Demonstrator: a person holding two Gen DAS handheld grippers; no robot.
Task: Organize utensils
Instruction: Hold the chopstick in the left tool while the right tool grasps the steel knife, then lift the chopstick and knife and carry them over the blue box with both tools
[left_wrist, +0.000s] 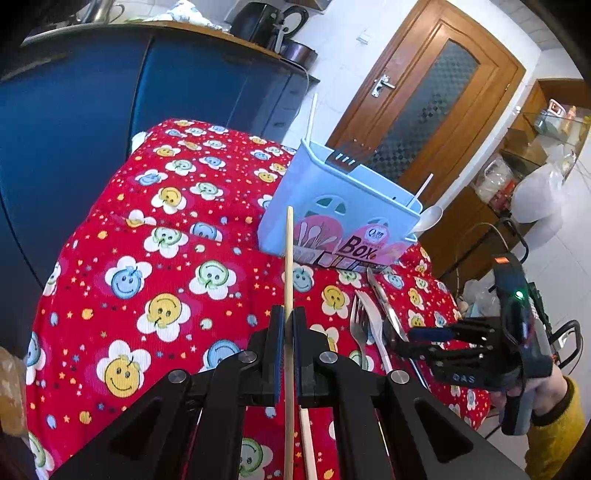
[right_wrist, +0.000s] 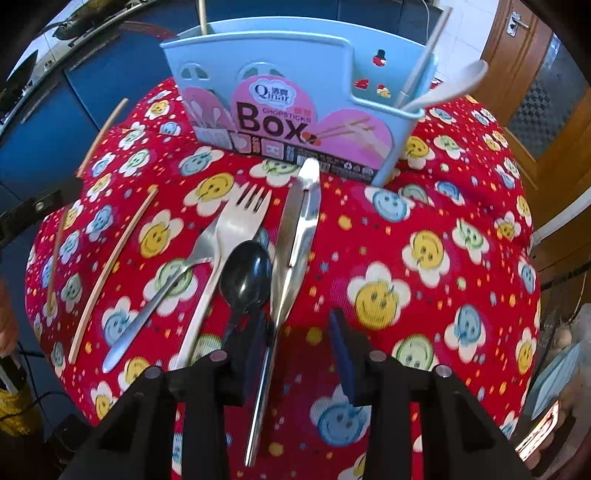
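Observation:
My left gripper (left_wrist: 289, 317) is shut on a wooden chopstick (left_wrist: 289, 258), held above the red smiley tablecloth (left_wrist: 166, 280); a second chopstick (left_wrist: 307, 443) lies below it. The blue utensil box (left_wrist: 332, 206) stands ahead; it fills the top of the right wrist view (right_wrist: 258, 59) and holds a white spoon (right_wrist: 458, 83) and sticks. My right gripper (right_wrist: 299, 332) is open, low over the cloth, astride a knife (right_wrist: 295, 236). A black spoon (right_wrist: 245, 277) and a fork (right_wrist: 221, 236) lie just left of it. My right gripper also shows in the left wrist view (left_wrist: 417, 341).
A loose chopstick (right_wrist: 110, 273) lies on the cloth at the left. Blue cabinets (left_wrist: 110, 110) stand behind the table, a wooden door (left_wrist: 424, 110) to the right. Shelves with bags (left_wrist: 532, 192) are at far right.

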